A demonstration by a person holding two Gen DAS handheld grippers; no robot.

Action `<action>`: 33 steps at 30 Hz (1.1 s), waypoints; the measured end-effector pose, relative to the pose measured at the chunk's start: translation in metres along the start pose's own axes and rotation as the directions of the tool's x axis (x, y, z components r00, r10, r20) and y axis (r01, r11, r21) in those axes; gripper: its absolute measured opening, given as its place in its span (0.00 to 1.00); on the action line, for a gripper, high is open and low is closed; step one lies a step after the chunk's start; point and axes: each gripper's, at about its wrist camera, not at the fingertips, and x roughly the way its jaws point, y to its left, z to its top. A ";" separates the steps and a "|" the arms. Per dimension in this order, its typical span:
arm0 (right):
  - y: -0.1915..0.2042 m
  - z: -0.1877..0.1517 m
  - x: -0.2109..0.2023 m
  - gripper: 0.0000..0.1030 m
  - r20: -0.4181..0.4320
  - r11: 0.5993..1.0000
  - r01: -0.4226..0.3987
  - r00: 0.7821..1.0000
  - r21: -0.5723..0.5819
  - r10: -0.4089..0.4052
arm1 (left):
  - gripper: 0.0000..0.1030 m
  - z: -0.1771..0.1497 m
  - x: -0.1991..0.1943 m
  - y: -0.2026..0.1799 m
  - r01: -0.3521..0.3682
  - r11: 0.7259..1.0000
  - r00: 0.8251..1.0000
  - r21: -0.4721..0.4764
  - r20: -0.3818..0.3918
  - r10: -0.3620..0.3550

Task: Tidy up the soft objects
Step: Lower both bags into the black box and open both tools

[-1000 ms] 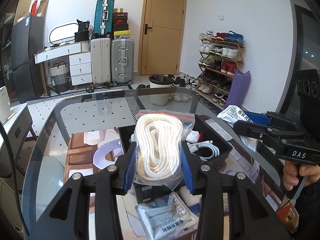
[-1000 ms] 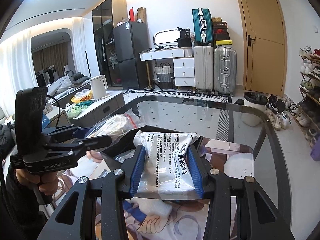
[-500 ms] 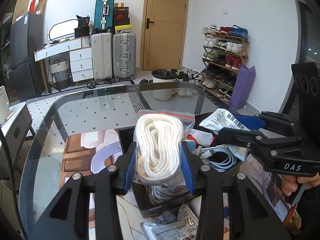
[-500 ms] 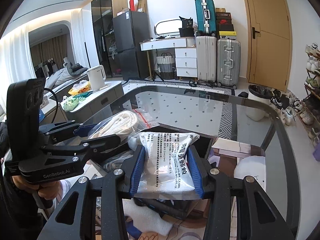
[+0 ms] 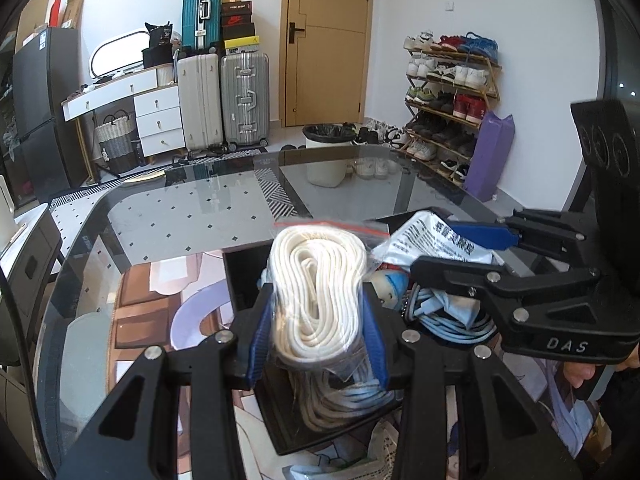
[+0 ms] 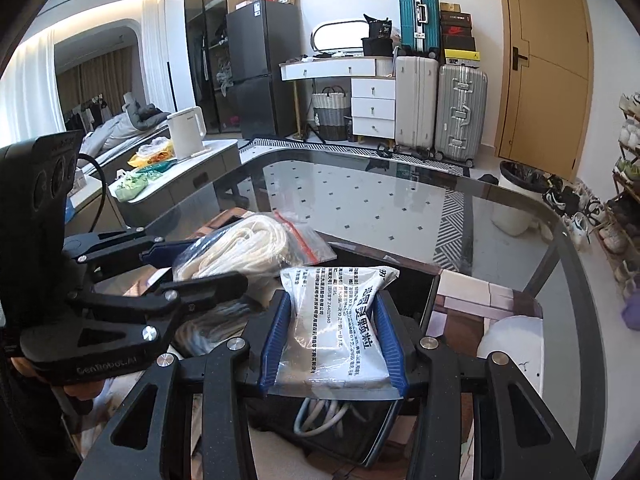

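My left gripper [image 5: 316,332] is shut on a clear zip bag of coiled white rope [image 5: 316,296] and holds it over a black box [image 5: 244,272] on the glass table. My right gripper [image 6: 334,340] is shut on a white printed packet [image 6: 336,320], also over the black box [image 6: 416,288]. Each gripper shows in the other's view: the right gripper [image 5: 476,252] with the packet [image 5: 432,240], the left gripper [image 6: 200,268] with the rope bag [image 6: 248,248]. Light blue cables [image 5: 452,320] and more rope lie in the box.
A printed mat [image 5: 136,312] covers the glass table [image 5: 180,216] under the box. Another white packet [image 5: 360,468] lies on the mat in front of the box. A white round object [image 6: 516,340] sits right of the box.
Both grippers have moved over the black box with their loads and come closer together. Both remain shut.
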 end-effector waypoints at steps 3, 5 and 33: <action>0.000 0.000 0.007 0.42 -0.010 1.000 0.018 1.000 -0.013 -0.018 | 0.39 -0.002 0.003 -0.007 -0.026 0.999 1.000 0.039 -0.002 0.027; -0.001 0.001 0.011 0.42 -0.013 1.000 0.021 1.000 -0.013 -0.021 | 0.39 -0.004 0.004 -0.010 -0.039 0.997 0.999 0.062 -0.001 0.040; -0.025 -0.043 -0.058 0.99 0.061 0.994 0.066 0.996 0.088 -0.072 | 1.00 -0.012 -0.045 -0.005 0.012 1.000 0.999 -0.024 0.044 -0.011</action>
